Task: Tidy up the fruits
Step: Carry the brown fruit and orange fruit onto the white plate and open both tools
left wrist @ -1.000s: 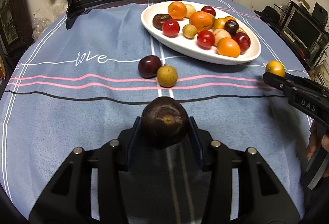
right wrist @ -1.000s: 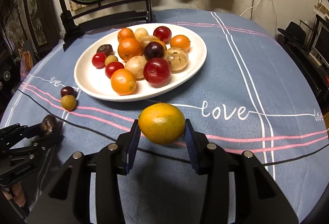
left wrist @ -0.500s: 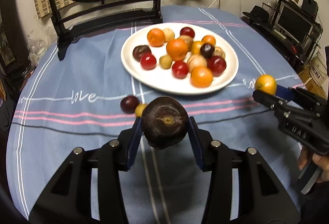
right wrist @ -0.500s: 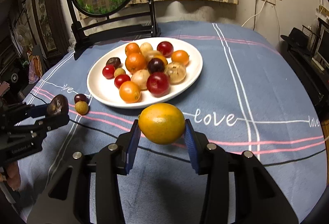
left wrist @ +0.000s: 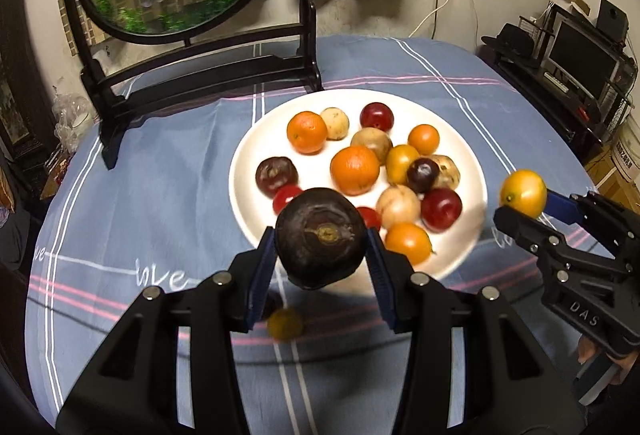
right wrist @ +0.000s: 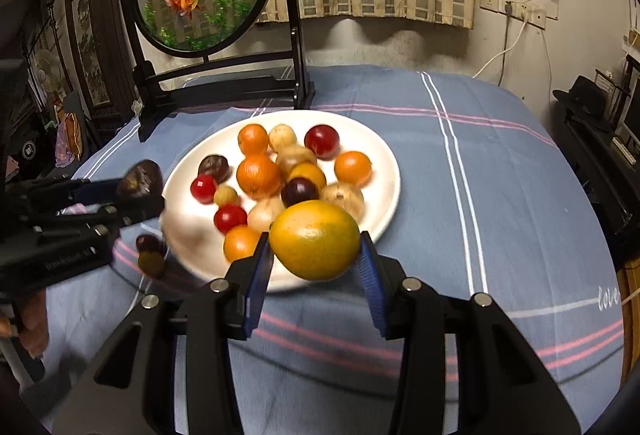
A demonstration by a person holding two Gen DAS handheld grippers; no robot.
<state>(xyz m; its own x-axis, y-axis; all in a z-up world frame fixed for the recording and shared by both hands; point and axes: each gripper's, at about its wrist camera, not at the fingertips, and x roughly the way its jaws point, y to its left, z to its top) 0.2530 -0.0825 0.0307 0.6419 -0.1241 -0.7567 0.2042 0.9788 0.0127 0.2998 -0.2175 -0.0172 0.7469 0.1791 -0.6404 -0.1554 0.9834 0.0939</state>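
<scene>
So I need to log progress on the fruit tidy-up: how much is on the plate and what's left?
Mostly done: the white plate already holds over a dozen fruits. In hand: the left gripper grips a dark purple fruit, the right gripper a yellow-orange fruit, both raised near the plate. Left: a dark plum and a small yellow-green fruit on the tablecloth.

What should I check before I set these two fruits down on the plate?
1. Left gripper clamps the dark fruit: ok.
2. Right gripper clamps the yellow-orange fruit: ok.
3. Bare spot on the white plate for the dark fruit, at its left side: ok.
4. Bare spot for the yellow-orange fruit, right rim: ok.
5. Grippers apart from each other: ok.
6. Height above the plate: cannot tell.
</scene>
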